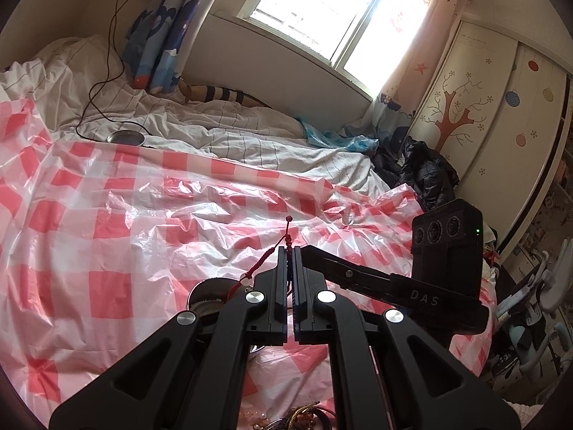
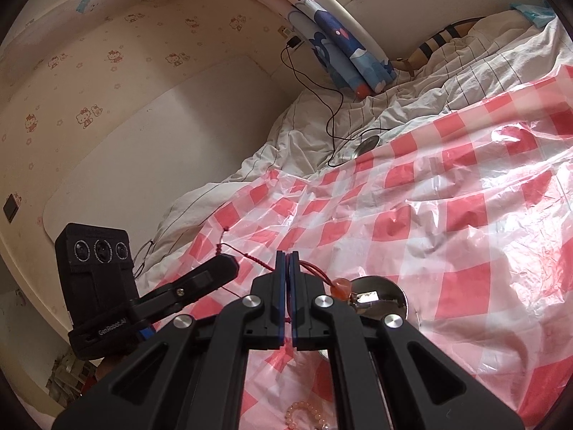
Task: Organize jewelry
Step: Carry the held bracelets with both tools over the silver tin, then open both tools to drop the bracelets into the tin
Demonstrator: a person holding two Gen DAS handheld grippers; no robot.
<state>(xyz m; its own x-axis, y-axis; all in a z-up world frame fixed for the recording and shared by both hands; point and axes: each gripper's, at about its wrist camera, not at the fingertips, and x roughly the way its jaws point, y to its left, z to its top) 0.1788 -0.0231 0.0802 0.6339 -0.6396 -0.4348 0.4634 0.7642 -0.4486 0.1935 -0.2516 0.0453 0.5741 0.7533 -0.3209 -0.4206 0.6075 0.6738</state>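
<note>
Both grippers hold one red braided cord bracelet point(image 1: 266, 255) above the bed. My left gripper point(image 1: 290, 251) is shut on the cord, whose beaded end sticks up past the tips. My right gripper point(image 2: 287, 255) is shut on the same cord point(image 2: 256, 260); an orange bead point(image 2: 341, 288) hangs to its right. A round metal bowl point(image 2: 394, 295) sits below the right gripper and shows under the left one point(image 1: 207, 295). The right gripper's finger point(image 1: 343, 272) reaches in beside the left tips; the left gripper's finger point(image 2: 204, 276) shows in the right wrist view.
A pink checked plastic sheet point(image 1: 107, 215) covers the bed. A pile of bracelets point(image 1: 301, 417) lies at the near edge, and a peach bead bracelet point(image 2: 304, 414) too. A second metal dish point(image 1: 126, 138) and a black cable point(image 1: 107, 71) lie on the white duvet behind.
</note>
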